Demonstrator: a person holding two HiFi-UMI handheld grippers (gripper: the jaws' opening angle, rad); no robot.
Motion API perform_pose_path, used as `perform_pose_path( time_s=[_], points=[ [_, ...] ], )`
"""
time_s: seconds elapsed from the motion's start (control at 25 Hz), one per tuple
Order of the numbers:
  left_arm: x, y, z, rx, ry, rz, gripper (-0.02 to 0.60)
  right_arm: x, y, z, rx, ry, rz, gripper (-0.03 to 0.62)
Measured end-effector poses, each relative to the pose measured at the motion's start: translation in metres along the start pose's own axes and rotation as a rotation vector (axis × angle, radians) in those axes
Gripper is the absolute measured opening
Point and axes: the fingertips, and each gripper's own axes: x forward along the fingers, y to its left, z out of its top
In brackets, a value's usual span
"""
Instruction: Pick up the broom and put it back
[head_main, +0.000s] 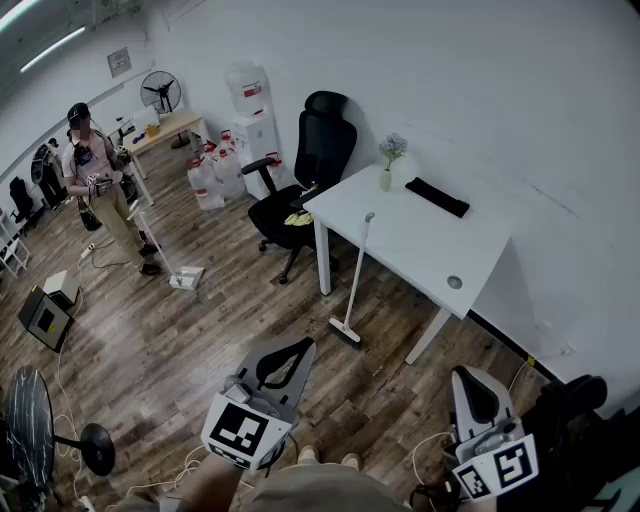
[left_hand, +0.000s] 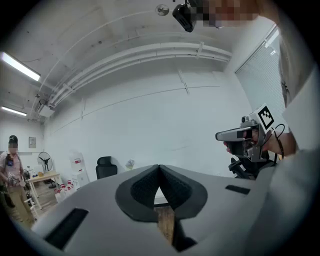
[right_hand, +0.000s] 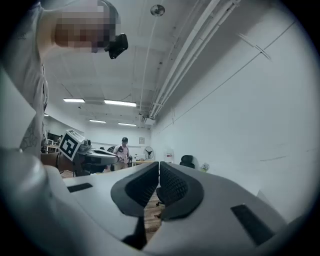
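While standing well back from it, noted broom propped on a slant against the near edge of white table. Brush head down on the wood floor, handle top resting at the tabletop rim. Touched by neither gripper.

On the tabletop, apart from the handle: small vase of flowers at the far corner, flat black item just beside it.

Just left of the table: black office chair, something yellow on its seat. Beyond the chair, along the wall: water dispenser and a cluster of jugs. Farther left: a person standing, with a second long-handled floor tool slanting down to the floor beside them.

Nearest the camera: left gripper, held level, tips aimed toward the brush head but well short of it. Pads pressed together at the tips, nothing between. Right gripper low at the right, below the table's near corner. Pads likewise closed on each other, empty.
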Motion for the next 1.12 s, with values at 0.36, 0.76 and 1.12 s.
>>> perform_pose_path(
  time_s=[0.36, 0.76, 1.12],
  points=[
    [0.016, -0.013, -0.007, 0.008, 0.013, -0.001, 0.015, -0.007, -0.023, -0.007, 0.017, 0.014, 0.003, 0.034],
    [0.028, -0.029, 0.016, -0.014, -0.068, 0.039, 0.13, -0.016, -0.042, -0.027, 0.011, 0.068, 0.031, 0.034],
    [0.048, -0.023, 0.007, -0.013, -0.051, 0.034, 0.255, -0.004, -0.057, -0.041, 0.022, 0.088, 0.029, 0.034]
  ],
)
